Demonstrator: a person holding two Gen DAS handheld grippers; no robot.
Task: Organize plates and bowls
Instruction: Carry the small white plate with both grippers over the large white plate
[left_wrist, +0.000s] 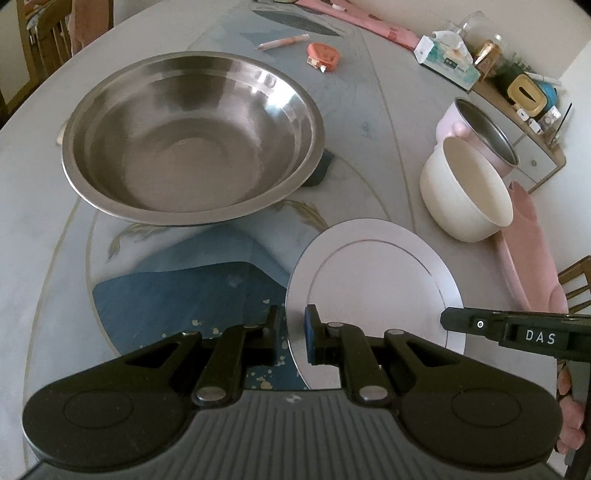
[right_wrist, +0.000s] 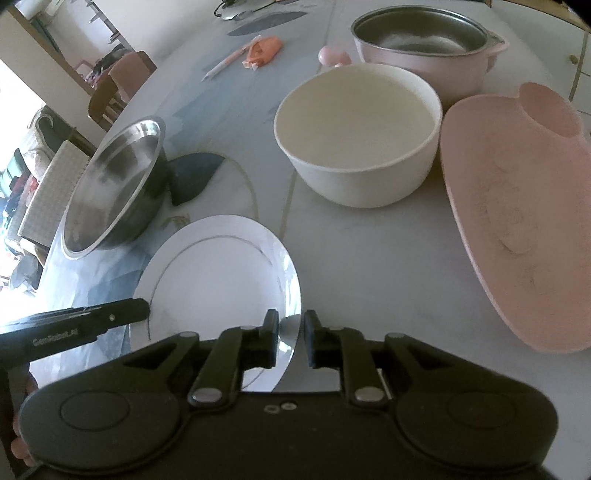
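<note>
A white plate (left_wrist: 373, 288) (right_wrist: 221, 273) with a thin gold ring lies flat on the table, held at opposite rims. My left gripper (left_wrist: 291, 332) straddles its left rim with narrow jaws and looks shut on it. My right gripper (right_wrist: 291, 332) straddles the right rim, with a sliver of table showing between rim and outer finger, so it stands open. A wide steel bowl (left_wrist: 192, 140) (right_wrist: 110, 188) sits beyond the plate to the left. A cream bowl (left_wrist: 472, 192) (right_wrist: 354, 129) stands to the right, with a pink steel-lined pot (left_wrist: 480, 129) (right_wrist: 417, 33) behind it.
A pink oval dish (right_wrist: 517, 221) (left_wrist: 524, 240) lies at the table's right edge. Farther back are an orange tape measure (left_wrist: 325, 55), a pen (left_wrist: 284, 41) and a tissue box (left_wrist: 443, 59). A cluttered sideboard (left_wrist: 532, 110) stands at the right, and wooden chairs (right_wrist: 110, 96) ring the table.
</note>
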